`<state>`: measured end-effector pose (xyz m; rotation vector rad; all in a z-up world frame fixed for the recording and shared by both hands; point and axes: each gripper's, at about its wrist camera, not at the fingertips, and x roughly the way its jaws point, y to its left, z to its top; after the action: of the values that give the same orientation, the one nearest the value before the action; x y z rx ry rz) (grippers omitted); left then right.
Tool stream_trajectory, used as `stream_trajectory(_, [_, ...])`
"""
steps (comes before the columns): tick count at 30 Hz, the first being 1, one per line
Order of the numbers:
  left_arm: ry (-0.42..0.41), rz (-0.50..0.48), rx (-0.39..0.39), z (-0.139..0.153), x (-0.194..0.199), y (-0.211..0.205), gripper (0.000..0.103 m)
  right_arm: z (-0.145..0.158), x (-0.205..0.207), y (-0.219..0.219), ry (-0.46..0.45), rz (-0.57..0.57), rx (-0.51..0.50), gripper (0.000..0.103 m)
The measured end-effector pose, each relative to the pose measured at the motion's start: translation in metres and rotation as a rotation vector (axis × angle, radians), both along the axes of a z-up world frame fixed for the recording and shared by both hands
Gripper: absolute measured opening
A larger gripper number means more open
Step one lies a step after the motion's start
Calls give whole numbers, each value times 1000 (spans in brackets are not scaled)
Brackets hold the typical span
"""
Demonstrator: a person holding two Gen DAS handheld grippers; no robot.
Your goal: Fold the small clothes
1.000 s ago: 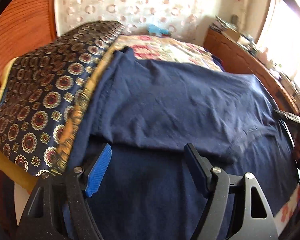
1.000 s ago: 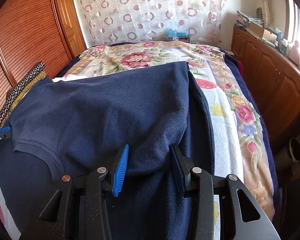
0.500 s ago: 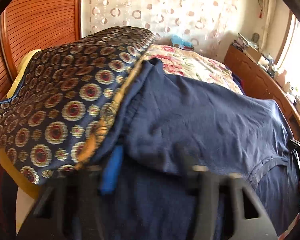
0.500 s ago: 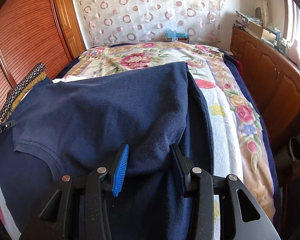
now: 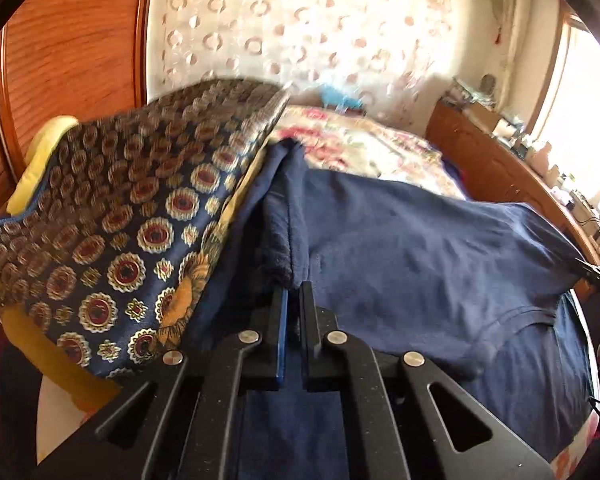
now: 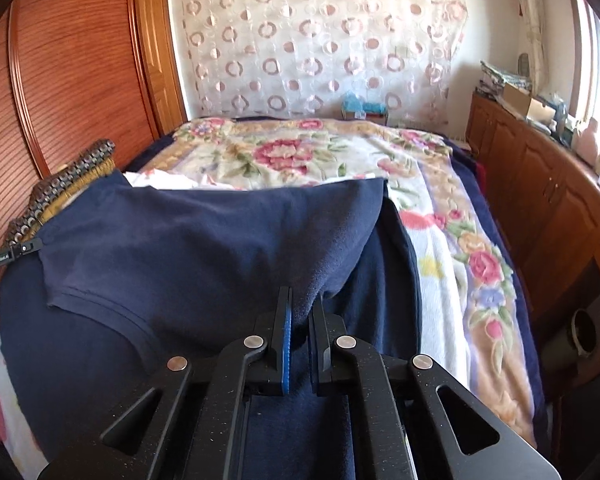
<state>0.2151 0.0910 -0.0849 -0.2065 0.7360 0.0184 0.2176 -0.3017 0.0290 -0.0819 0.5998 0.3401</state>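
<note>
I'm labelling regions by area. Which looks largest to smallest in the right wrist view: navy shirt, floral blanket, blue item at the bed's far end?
1. navy shirt, though nearness inflates it
2. floral blanket
3. blue item, far and small

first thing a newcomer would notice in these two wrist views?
The navy shirt spread over the near half of the bed, with the right gripper and left gripper each shut on its near edge. Then the floral blanket beyond it, and the medallion-print cushion at the bed's left side.
</note>
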Motion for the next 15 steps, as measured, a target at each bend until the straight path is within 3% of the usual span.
stream_trajectory(15, [-189,-29,4,61,-45,8,5,19,-52,-9,-128,-8,50,6])
